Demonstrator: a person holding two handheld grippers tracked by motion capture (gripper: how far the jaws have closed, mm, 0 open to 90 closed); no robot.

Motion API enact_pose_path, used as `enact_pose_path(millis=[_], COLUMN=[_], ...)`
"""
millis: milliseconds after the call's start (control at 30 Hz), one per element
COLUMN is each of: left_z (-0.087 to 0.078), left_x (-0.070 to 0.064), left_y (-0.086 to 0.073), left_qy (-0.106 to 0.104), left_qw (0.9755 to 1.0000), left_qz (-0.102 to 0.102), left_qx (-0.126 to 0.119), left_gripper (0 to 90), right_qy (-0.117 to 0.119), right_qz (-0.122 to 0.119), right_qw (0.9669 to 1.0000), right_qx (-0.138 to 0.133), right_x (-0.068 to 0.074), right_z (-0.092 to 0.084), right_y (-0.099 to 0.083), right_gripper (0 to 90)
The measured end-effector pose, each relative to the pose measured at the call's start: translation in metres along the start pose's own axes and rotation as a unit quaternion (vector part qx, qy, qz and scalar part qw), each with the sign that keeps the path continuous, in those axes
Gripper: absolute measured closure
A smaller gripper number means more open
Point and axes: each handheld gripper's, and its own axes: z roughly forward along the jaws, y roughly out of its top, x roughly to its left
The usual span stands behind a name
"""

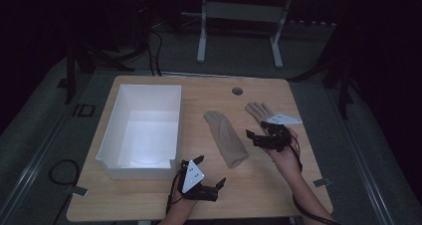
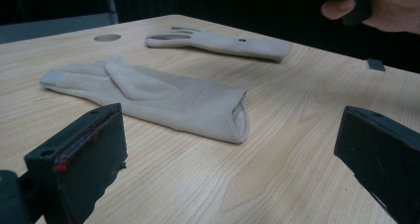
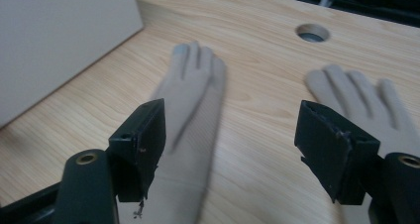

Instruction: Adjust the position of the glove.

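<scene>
Both tongs stand open, gripping nothing: left gripper [image 1: 211, 172] near the nearer glove's [image 1: 226, 138] cuff, right gripper [image 1: 255, 135] between both gloves, hiding the farther glove's [image 1: 259, 110] cuff; its view is blurred.

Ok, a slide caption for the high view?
Two beige gloves beside a white box; both open tools hover nearby.

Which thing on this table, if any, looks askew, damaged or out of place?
Nothing is damaged or spilled. The two gloves lie flat but unpaired: the near glove slants beside the box, fingers away from the person, while the far glove lies apart at another angle, partly under the right hand-held gripper. The box sits square and empty.
</scene>
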Motion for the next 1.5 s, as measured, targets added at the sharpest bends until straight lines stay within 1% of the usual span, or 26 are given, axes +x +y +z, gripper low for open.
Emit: enact_pose_path(millis=[300, 400, 467, 500, 567, 633, 667, 733, 767, 800, 867, 967, 1033, 1067, 1100, 1133, 1167, 1200, 1233, 1300, 1333, 1367, 1433, 1467, 1500], left_z=[0.0, 0.0, 0.0, 0.0, 0.0, 0.0, 0.0, 0.0, 0.0, -0.001, 0.0, 0.0, 0.0, 0.0, 0.0, 0.0, 0.0, 0.0, 0.0, 0.0, 0.0, 0.0, 0.0, 0.0, 0.0], left_x=[0.0, 0.0, 0.0, 0.0, 0.0, 0.0, 0.001, 0.001, 0.0, 0.0, 0.0, 0.0, 0.0, 0.0, 0.0, 0.0, 0.0, 0.0, 0.0, 0.0, 0.0, 0.0, 0.0, 0.0, 0.0], left_y=[0.0, 0.0, 0.0, 0.0, 0.0, 0.0, 0.0, 0.0, 0.0, 0.0, 0.0, 0.0, 0.0, 0.0, 0.0, 0.0, 0.0, 0.0, 0.0, 0.0, 0.0, 0.0, 0.0, 0.0, 0.0], left_qy=[-0.002, -0.003, -0.004, -0.005, -0.007, -0.007, -0.008, -0.008, -0.008, -0.008, -0.008, -0.009, -0.008, -0.008, -0.008, -0.008, -0.007, -0.007, -0.008, -0.007, -0.007, -0.007, -0.007, -0.007, -0.006], left_qw=[1.0, 1.0, 1.0, 1.0, 1.0, 1.0, 1.0, 1.0, 1.0, 1.0, 1.0, 1.0, 1.0, 1.0, 1.0, 1.0, 1.0, 1.0, 1.0, 1.0, 1.0, 1.0, 1.0, 1.0, 1.0], left_qz=[0.001, 0.001, 0.001, 0.002, 0.0, -0.002, -0.003, -0.003, -0.001, 0.0, 0.001, 0.001, 0.001, 0.001, 0.001, 0.001, 0.001, 0.001, 0.001, 0.002, 0.003, 0.004, 0.004, 0.004, 0.004], left_qx=[0.0, -0.001, 0.0, 0.0, 0.001, 0.0, 0.001, 0.0, 0.0, 0.0, 0.0, 0.001, 0.001, 0.001, 0.001, 0.001, 0.002, 0.002, 0.002, 0.002, 0.002, 0.002, 0.002, 0.003, 0.003], left_gripper=[0.2, 0.2, 0.2, 0.2, 0.2, 0.2, 0.1, 0.2, 0.2, 0.2, 0.2, 0.2, 0.1, 0.2, 0.2, 0.2, 0.2, 0.2, 0.2, 0.2, 0.2, 0.2, 0.2, 0.2, 0.2], right_qy=[0.02, 0.025, 0.028, 0.023, 0.025, 0.018, 0.012, 0.012, 0.013, 0.008, 0.009, 0.004, 0.01, 0.008, 0.011, 0.011, 0.016, 0.012, 0.016, 0.017, 0.02, 0.029, 0.04, 0.044, 0.045], right_qz=[-0.007, -0.011, -0.015, -0.018, -0.016, -0.022, -0.028, -0.027, -0.025, -0.023, -0.017, -0.015, -0.009, -0.006, -0.001, -0.001, 0.005, 0.002, 0.01, 0.006, 0.003, 0.003, 0.008, 0.012, 0.016], right_qw=[0.9997, 0.9995, 0.9992, 0.9992, 0.999, 0.999, 0.999, 0.9989, 0.9989, 0.9989, 0.9987, 0.9982, 0.9977, 0.9976, 0.9972, 0.9972, 0.9969, 0.9961, 0.9962, 0.9962, 0.9962, 0.996, 0.9958, 0.9957, 0.9957], right_qx=[0.011, 0.016, 0.025, 0.027, 0.034, 0.033, 0.033, 0.035, 0.036, 0.04, 0.047, 0.058, 0.066, 0.068, 0.073, 0.073, 0.077, 0.087, 0.085, 0.085, 0.085, 0.085, 0.082, 0.081, 0.079], right_x=[0.02, 0.025, 0.026, 0.027, 0.027, 0.027, 0.027, 0.027, 0.027, 0.026, 0.025, 0.024, 0.022, 0.022, 0.021, 0.021, 0.02, 0.019, 0.018, 0.017, 0.017, 0.017, 0.018, 0.018, 0.019], right_z=[0.038, 0.051, 0.059, 0.063, 0.07, 0.075, 0.078, 0.08, 0.082, 0.087, 0.093, 0.1, 0.104, 0.106, 0.108, 0.108, 0.11, 0.115, 0.116, 0.116, 0.116, 0.116, 0.117, 0.117, 0.117], right_y=[0.005, 0.006, 0.006, 0.006, 0.005, 0.004, 0.004, 0.003, 0.002, 0.001, 0.0, -0.001, -0.003, -0.004, -0.005, -0.005, -0.006, -0.01, -0.011, -0.012, -0.012, -0.013, -0.014, -0.014, -0.014], right_gripper=[30.9, 32.1, 32.7, 32.9, 33.6, 39.3, 40.4, 41.6, 44.7, 47.7, 49.4, 50.9, 52.5, 53.9, 55.8, 55.8, 56.9, 58.9, 59.8, 62.4, 66.6, 71.6, 78.8, 80.7, 84.3])
